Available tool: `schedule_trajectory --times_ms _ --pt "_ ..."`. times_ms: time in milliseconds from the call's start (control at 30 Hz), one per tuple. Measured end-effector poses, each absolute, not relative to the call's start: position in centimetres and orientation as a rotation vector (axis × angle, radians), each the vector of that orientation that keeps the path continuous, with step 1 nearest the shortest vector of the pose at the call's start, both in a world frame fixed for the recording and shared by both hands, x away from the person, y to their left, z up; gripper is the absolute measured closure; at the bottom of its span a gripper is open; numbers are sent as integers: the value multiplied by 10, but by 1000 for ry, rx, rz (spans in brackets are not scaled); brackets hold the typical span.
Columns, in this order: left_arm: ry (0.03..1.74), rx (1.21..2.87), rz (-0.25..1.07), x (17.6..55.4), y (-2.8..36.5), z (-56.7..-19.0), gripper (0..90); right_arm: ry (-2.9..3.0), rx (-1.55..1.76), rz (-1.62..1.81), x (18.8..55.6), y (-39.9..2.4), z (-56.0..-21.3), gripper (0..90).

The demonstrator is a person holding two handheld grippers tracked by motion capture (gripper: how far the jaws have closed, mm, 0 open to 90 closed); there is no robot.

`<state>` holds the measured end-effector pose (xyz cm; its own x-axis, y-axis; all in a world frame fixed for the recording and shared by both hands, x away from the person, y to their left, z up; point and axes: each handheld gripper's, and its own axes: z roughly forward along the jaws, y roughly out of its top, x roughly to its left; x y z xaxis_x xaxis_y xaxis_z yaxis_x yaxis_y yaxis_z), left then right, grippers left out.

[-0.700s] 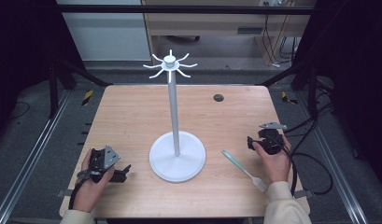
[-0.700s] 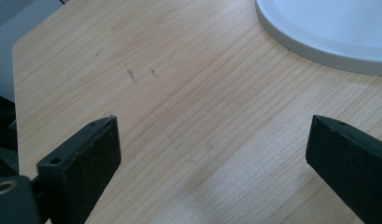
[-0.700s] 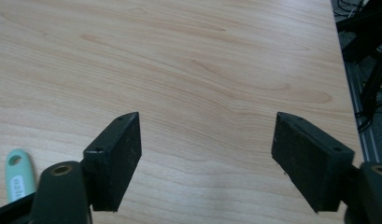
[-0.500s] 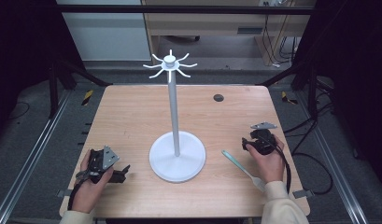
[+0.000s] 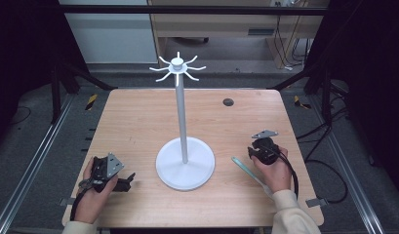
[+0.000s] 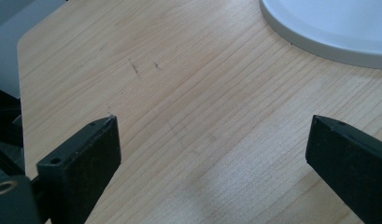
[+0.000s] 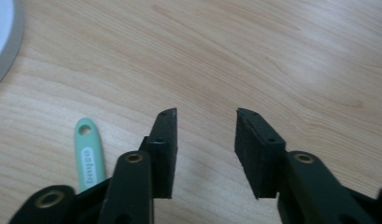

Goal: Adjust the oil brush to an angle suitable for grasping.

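1. Nearest, at the counter's (image 5: 138,122) front edge, two hands come in from the bottom of the high view, each holding a tool.
2. Left tool (image 5: 120,183) sits at the front left, gripped by the left hand (image 5: 92,195), its tip pointing right toward the stand's base. A grey plate tops it. Its own view shows the jaws spread wide, with bare wood between them and nothing held (image 6: 212,154).
3. Right tool (image 5: 258,152) sits at the front right under the right hand (image 5: 277,170), with a cream sleeve (image 5: 294,214) behind it and a black cable looping off to the right. Its own view shows the jaws partly spread (image 7: 205,140), with a gap between them, pinching nothing, hovering over bare wood.
4. A pale green handle (image 5: 248,170) lies flat on the counter, slanting from near the base toward the front right, just beside the right hand and partly under it. In the right tool's view its end with a small hole (image 7: 89,154) lies just left of the left jaw, not between the jaws. It bears white lettering too small to read.
5. The stand (image 5: 181,117) rises in the middle: a round white base (image 5: 185,165) resting on the counter, a thin upright pole, and a ring of curved white hooks (image 5: 177,67) on top. The hooks are bare.
6. Farther back, a small dark round hole (image 5: 228,102) marks the counter toward the far right.
7. Beyond the counter lie a grey floor (image 5: 124,80), black frame legs and cables at the far right.
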<state>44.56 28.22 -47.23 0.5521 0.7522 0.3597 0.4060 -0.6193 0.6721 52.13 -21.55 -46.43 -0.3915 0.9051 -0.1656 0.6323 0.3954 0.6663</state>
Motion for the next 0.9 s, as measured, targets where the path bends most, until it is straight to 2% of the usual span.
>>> schedule_trajectory --times_ms 133,500,900 --pt "929 2270 873 446 282 -472 28 2185 1269 687 519 -211 -466 727" --pt "933 2267 875 446 282 -473 28 2293 1191 681 516 -200 -471 882" --pt "932 2268 875 446 282 -472 28 2385 1145 679 518 -187 -477 900"
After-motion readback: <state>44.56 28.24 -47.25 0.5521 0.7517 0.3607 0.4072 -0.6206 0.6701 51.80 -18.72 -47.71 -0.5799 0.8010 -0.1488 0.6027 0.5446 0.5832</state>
